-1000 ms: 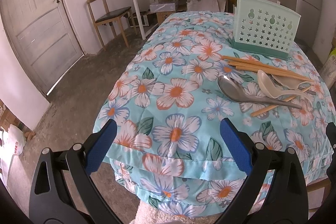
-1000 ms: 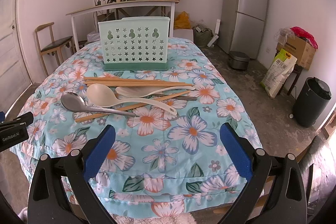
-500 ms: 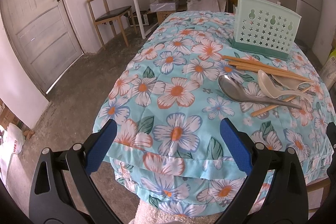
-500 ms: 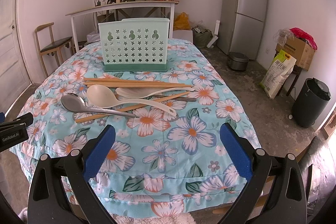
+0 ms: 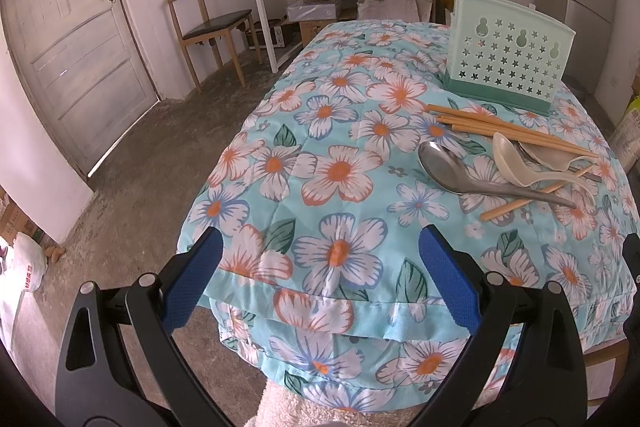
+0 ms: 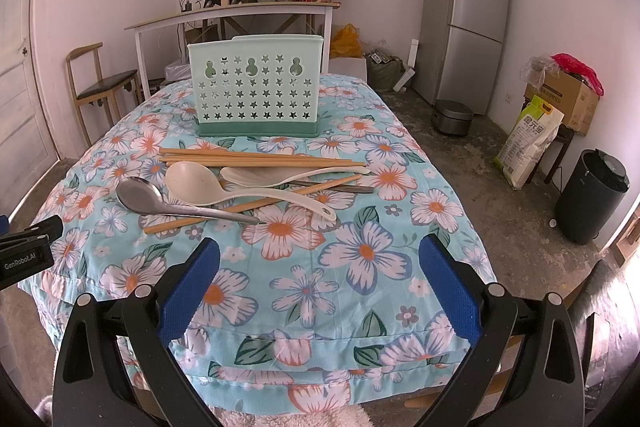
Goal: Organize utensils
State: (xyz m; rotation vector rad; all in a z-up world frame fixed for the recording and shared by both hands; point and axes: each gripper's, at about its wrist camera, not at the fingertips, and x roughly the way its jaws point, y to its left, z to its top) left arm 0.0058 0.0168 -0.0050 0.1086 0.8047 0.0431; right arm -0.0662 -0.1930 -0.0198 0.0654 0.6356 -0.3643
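Both the left claw [image 5: 318, 259] and right claw [image 6: 318, 271] hung open and empty over the desk's [image 6: 360, 251] near edge. Spoons [image 6: 144, 197] and chopsticks [image 6: 260, 157] lay tangled mid-desk, well ahead, before the upright pale-green holder [image 6: 256, 87].

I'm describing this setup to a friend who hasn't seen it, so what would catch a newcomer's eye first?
First, the bright floral tablecloth covering the whole table. On it lies a loose pile of utensils: wooden chopsticks, a metal spoon and two cream plastic spoons, crossing one another. Just behind the pile stands an upright mint-green utensil holder with star cut-outs; both grippers hang open at the near edge.
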